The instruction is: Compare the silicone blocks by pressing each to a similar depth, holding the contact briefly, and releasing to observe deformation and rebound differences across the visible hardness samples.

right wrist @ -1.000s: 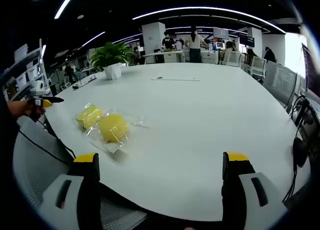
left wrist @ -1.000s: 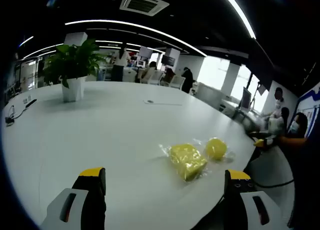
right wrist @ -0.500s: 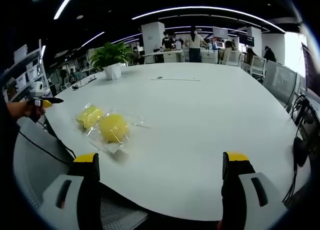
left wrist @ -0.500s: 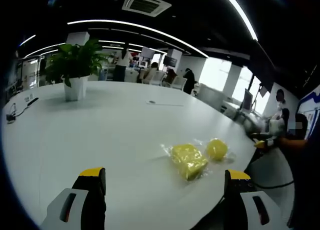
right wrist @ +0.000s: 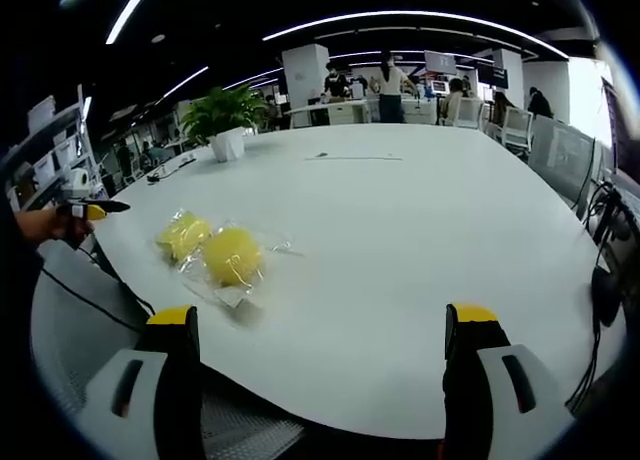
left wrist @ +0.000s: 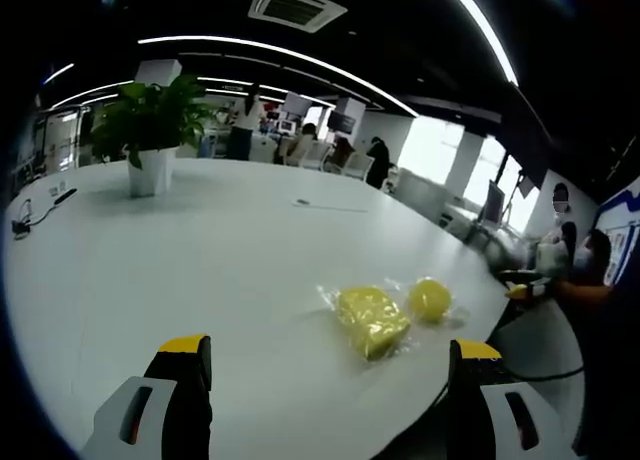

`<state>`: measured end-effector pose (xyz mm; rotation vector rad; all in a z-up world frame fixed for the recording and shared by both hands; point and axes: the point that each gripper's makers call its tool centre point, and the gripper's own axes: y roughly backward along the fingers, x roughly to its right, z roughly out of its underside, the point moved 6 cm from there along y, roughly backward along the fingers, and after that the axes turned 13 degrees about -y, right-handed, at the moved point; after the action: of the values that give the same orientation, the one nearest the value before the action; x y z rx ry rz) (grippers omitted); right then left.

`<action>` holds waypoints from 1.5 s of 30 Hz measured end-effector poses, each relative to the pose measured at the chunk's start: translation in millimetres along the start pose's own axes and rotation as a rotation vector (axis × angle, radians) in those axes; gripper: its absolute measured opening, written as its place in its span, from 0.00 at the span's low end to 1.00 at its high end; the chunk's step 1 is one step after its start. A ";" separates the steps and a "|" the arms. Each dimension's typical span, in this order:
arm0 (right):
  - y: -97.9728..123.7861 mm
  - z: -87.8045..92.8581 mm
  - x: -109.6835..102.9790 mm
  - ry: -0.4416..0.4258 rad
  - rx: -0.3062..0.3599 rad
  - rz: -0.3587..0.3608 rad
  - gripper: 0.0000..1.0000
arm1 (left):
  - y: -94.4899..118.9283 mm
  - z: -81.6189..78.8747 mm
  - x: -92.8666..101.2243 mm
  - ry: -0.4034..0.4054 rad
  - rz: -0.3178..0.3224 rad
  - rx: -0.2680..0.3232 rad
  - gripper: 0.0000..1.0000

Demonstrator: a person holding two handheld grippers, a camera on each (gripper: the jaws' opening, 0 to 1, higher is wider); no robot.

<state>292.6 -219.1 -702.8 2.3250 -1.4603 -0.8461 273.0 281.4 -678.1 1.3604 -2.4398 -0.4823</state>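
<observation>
Two yellow silicone blocks, each in clear plastic wrap, lie side by side near the edge of a large white table (left wrist: 200, 260): a squarish block (left wrist: 370, 318) and a rounder block (left wrist: 431, 297) just beside it. In the right gripper view the rounder block (right wrist: 232, 256) is the nearer one and the squarish block (right wrist: 184, 235) sits behind it. Neither looks dented or squashed, and nothing touches them, so by my judgement no press has begun and the whole comparison is left to do. The left gripper (left wrist: 325, 360) hangs over the table with its jaws spread wide, the blocks ahead and slightly right between them. The right gripper (right wrist: 320, 325) is likewise spread and empty, well apart from the blocks. Further off stands a potted plant (left wrist: 150, 130), with people at desks beyond
</observation>
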 end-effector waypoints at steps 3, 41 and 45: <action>-0.3 -0.5 0.1 -0.003 0.004 -0.001 0.96 | 0.5 1.2 0.6 0.011 0.003 -0.003 1.00; -1.9 -3.9 -10.5 -0.009 0.014 -0.019 0.96 | -10.7 -6.1 -5.7 0.057 -0.006 0.014 1.00; -2.7 -3.2 -10.2 -0.010 0.012 -0.016 0.96 | -12.4 -7.8 -5.3 0.080 0.001 0.028 1.00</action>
<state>293.2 -209.1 -698.2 2.3480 -1.4564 -0.8570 288.2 278.7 -677.0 1.3631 -2.3909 -0.3874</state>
